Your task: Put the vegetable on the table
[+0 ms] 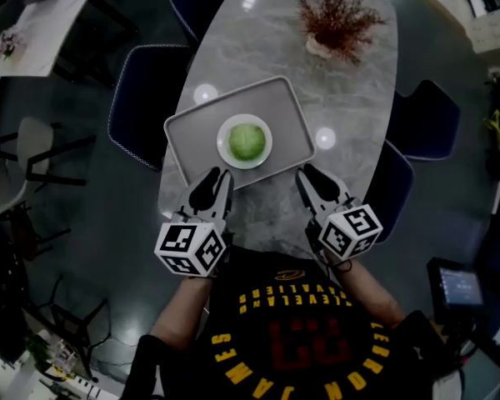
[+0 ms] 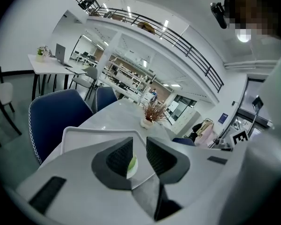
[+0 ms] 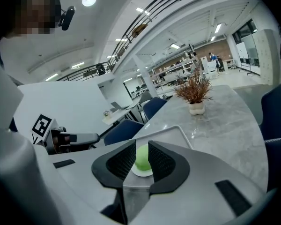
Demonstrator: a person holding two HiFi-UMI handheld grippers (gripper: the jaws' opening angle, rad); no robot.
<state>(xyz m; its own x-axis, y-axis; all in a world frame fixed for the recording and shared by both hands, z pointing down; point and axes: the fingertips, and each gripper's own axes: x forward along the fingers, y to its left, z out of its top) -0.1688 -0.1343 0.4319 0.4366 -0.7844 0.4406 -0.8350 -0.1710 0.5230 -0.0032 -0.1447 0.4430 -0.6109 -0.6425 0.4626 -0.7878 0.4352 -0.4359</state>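
Note:
A round green vegetable (image 1: 246,141) sits on a small white plate (image 1: 223,150) in the middle of a grey tray (image 1: 192,132) on the oval marble table (image 1: 350,98). My left gripper (image 1: 217,176) hovers at the tray's near edge, just left of the plate. It is narrowly open and holds nothing. My right gripper (image 1: 312,176) stands over the bare table by the tray's near right corner, also narrowly open and empty. Each gripper view shows the vegetable (image 2: 132,164) (image 3: 142,157) through the gap, farther off than the jaws.
A dried red plant in a white pot (image 1: 337,19) stands at the table's far end. Dark blue chairs (image 1: 137,98) (image 1: 425,119) flank the table on both sides. Bare marble lies right of the tray and beyond it.

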